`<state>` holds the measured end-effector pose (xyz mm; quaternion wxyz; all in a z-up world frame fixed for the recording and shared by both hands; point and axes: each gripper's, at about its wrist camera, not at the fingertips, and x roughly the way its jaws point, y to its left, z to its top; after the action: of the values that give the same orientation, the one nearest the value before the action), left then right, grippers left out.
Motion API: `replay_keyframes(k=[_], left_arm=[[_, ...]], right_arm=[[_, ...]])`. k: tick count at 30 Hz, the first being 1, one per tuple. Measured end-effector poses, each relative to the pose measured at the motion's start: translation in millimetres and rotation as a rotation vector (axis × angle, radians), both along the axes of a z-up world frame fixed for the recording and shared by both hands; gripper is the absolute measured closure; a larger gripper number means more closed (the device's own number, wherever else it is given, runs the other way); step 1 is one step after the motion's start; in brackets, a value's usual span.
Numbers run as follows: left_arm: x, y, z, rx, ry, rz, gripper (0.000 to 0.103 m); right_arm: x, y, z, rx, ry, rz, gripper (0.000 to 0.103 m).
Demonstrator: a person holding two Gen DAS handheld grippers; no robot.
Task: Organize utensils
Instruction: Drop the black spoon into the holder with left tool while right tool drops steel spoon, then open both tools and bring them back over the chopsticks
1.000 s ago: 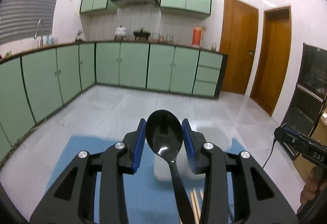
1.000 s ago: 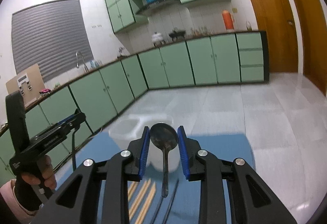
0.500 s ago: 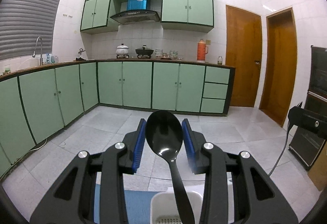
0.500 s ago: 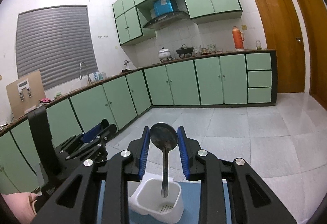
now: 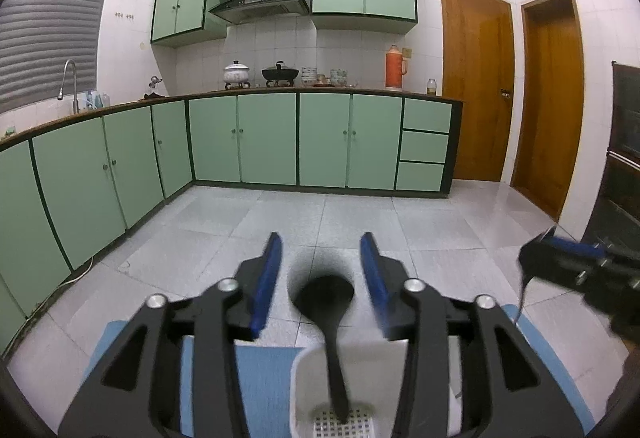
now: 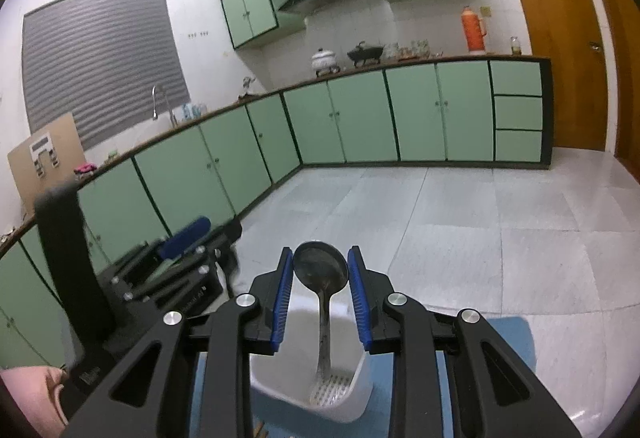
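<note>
My left gripper (image 5: 322,280) is open above a white utensil holder (image 5: 306,382). A black spoon (image 5: 326,296) is loose between the spread jaws, blurred, its handle end down on the holder's perforated floor. My right gripper (image 6: 320,292) is shut on a metal spoon (image 6: 320,272), bowl up, with the handle hanging down into the white holder (image 6: 356,394). The left gripper also shows at the left of the right wrist view (image 6: 180,262). The right gripper shows at the right edge of the left wrist view (image 5: 576,266).
The holder stands on a blue mat (image 5: 268,374) on a table. Beyond lie a grey tiled floor (image 5: 320,222), green base cabinets (image 5: 280,138) and two wooden doors (image 5: 476,86). A dark oven front (image 5: 624,166) is at the far right.
The left gripper has opened and let go of the black spoon, which has dropped lower into the holder. Both grippers have tilted down, showing more of the holder. The right gripper still holds the metal spoon.
</note>
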<state>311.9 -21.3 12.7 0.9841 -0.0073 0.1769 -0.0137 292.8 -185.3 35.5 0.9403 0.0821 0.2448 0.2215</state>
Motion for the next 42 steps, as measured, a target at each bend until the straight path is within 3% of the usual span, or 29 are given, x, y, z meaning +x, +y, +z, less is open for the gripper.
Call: replay_keyframes(k=[6, 13, 20, 25, 31, 42], left_arm=[[-22.8, 10.9, 2.8, -0.016, 0.002, 0.004, 0.052], [-82.9, 24.7, 0.4, -0.058, 0.049, 0.009, 0.04], [-157.8, 31.2, -37.5, -0.057, 0.214, -0.033, 0.023], [-193.0, 34.9, -71.0, -0.058, 0.346, -0.051, 0.014], [-225.2, 36.9, -101.4, -0.032, 0.45, -0.064, 0.013], [-255.1, 24.1, -133.2, 0.043, 0.542, -0.095, 0.013]], right_arm=[[-14.8, -5.8, -7.3, 0.008, 0.012, -0.019, 0.066], [-74.2, -22.5, -17.7, -0.004, 0.001, -0.082, 0.053], [-162.8, -39.3, -59.8, -0.011, 0.071, -0.17, 0.037], [-206.2, -39.5, -90.4, -0.078, 0.138, -0.233, 0.006], [-233.4, -41.1, -110.1, -0.093, 0.2, -0.231, 0.006], [-262.9, -40.6, -120.2, -0.084, 0.219, -0.224, 0.006]])
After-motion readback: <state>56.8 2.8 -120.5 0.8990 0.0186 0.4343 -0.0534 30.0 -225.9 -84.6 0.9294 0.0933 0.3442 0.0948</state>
